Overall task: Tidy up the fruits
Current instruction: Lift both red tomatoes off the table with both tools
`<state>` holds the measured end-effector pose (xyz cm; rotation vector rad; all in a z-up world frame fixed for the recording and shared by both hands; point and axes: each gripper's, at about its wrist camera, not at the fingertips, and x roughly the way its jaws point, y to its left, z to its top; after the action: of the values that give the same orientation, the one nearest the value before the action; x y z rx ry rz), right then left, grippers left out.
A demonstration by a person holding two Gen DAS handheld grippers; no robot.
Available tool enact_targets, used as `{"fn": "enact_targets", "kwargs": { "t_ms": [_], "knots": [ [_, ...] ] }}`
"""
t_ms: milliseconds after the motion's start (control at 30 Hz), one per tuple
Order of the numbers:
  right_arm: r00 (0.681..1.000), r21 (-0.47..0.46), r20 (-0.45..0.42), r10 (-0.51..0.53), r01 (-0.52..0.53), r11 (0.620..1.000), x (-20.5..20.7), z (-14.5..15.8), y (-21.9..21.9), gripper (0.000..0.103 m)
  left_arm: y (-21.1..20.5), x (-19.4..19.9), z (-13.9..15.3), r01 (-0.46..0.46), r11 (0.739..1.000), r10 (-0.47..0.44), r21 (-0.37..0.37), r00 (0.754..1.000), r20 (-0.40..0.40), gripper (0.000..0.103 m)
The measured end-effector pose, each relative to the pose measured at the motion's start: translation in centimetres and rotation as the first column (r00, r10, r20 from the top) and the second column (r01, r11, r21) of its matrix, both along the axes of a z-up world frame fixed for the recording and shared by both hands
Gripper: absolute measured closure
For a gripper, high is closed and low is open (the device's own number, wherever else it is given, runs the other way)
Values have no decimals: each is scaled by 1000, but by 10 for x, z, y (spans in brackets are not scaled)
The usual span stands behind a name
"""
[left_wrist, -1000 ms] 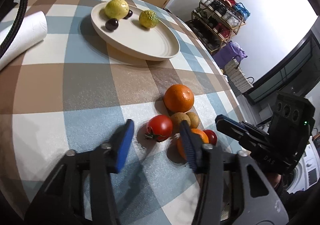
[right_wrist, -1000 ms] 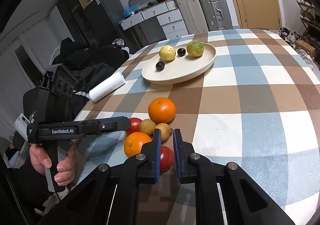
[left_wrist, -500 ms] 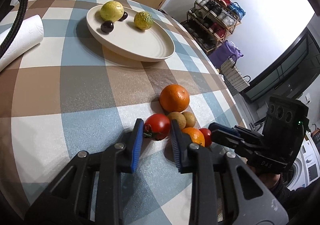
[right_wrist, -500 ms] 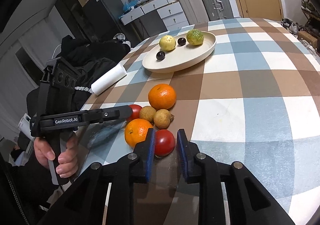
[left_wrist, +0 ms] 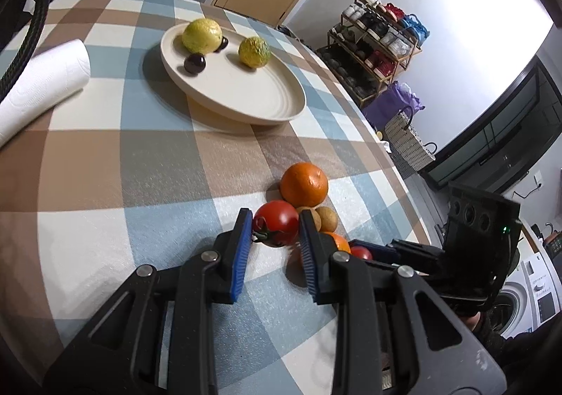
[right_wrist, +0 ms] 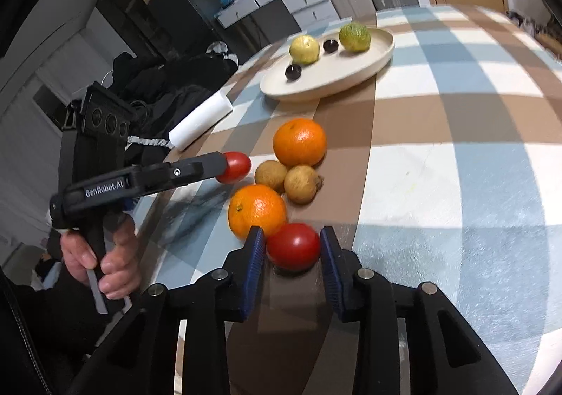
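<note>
On the counter (left_wrist: 105, 166), short of the plate (left_wrist: 246, 103), your left tool (left_wrist: 275, 237) and right tool (right_wrist: 291, 251) each bracket a tomato (left_wrist: 275, 223), pads spread, neither yet pinching; closing off-centre could roll them into the oranges (right_wrist: 258, 210).

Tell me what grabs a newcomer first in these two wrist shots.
Each claw straddles a red tomato at the near table edge: the left claw around one tomato, the right claw around another. Between them sits a cluster with two oranges; farther back, a cream plate holds yellow-green fruit.
</note>
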<state>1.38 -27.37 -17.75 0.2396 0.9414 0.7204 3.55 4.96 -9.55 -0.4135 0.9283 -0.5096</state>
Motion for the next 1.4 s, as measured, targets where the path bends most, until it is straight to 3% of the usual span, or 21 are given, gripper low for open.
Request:
{"fn": "enact_targets", "kwargs": {
  "t_ms": [267, 433, 633, 867, 933, 1000, 1100, 1233, 1400],
  "knots": [
    [999, -8, 44, -23, 24, 1000, -1, 6, -4, 75, 15, 9, 14, -34, 999, 35, -19, 999, 21, 79],
    [995, 24, 92, -41, 39, 999, 1, 18, -11, 75, 25, 23, 25, -64, 997, 66, -35, 997, 44, 85],
    [989, 56, 137, -58, 51, 997, 26, 41, -16, 75, 28, 48, 27, -58, 996, 60, -60, 998, 28, 85],
    [991, 55, 114, -72, 66, 996, 51, 35, -15, 75, 10, 57, 10, -45, 998, 46, 42, 998, -34, 84],
    [992, 60, 99, -77, 71, 996, 52, 31, -16, 75, 10, 57, 8, -45, 998, 47, 44, 998, -37, 82],
    [992, 63, 98, -75, 69, 996, 50, 29, -15, 75, 8, 58, 5, -45, 997, 48, 57, 998, -45, 61],
    [993, 54, 100, -69, 64, 996, 47, 27, -14, 75, 6, 59, 1, -52, 997, 55, 62, 997, -46, 48],
    [992, 61, 99, -77, 72, 996, 46, 26, -17, 75, -5, 63, -7, -14, 999, 18, 51, 996, -85, 48],
    [991, 53, 109, -73, 68, 996, 42, 27, -18, 75, -19, 56, -11, 32, 998, -28, 52, 997, -77, 48]
  ]
}}
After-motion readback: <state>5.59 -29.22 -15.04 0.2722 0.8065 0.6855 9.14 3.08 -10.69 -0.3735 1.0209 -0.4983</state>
